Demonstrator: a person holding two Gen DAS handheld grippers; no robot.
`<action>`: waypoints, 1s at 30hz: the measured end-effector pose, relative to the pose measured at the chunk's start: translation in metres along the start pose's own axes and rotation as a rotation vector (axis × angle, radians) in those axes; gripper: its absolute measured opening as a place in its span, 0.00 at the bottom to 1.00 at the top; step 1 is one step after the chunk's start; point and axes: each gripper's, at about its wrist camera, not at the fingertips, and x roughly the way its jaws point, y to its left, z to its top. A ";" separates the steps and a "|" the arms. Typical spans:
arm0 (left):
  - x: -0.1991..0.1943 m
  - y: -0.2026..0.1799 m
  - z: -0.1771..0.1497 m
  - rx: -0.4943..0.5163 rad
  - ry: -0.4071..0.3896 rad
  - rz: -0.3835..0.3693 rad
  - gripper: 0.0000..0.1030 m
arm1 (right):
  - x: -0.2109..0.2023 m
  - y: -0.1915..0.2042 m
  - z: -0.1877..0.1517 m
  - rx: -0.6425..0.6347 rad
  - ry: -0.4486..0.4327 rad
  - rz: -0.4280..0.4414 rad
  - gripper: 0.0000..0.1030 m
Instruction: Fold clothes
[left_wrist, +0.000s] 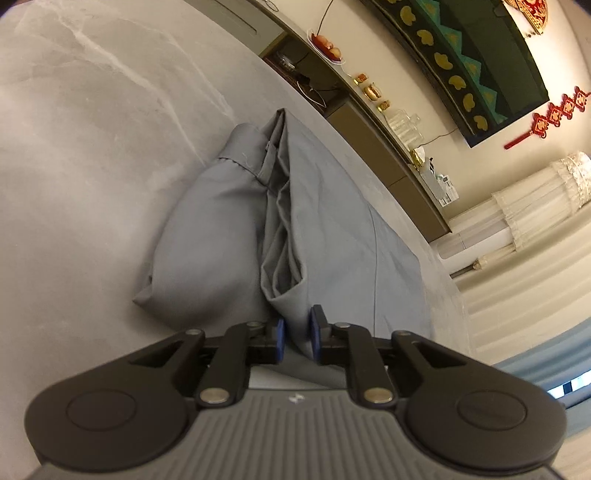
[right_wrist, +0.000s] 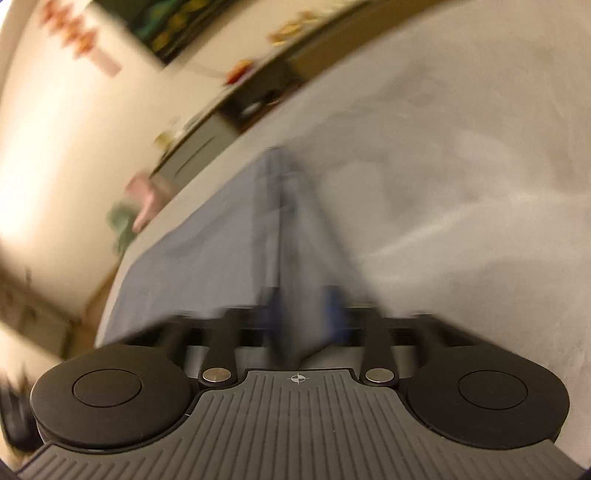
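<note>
Left gripper (left_wrist: 296, 334) clamped on grey garment (left_wrist: 325, 236) over bench (left_wrist: 74, 147). Right gripper (right_wrist: 303, 314) blurred: fingers astride cloth, grip impossible to tell.

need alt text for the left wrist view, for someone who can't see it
The left gripper pinches a raised fold of grey cloth between its blue-padded fingers. The rest of the cloth lies bunched on a grey marbled table. Behind it, a long shelf runs along a cream wall.
</note>
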 end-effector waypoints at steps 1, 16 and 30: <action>-0.001 0.001 0.000 -0.008 0.000 -0.003 0.14 | -0.005 0.001 -0.002 0.008 0.007 0.006 0.50; 0.002 0.000 -0.002 0.029 0.019 0.028 0.18 | 0.014 0.011 -0.013 0.175 0.032 0.059 0.18; -0.001 0.001 -0.003 0.045 0.030 0.034 0.17 | 0.036 0.007 -0.006 0.038 0.081 0.058 0.08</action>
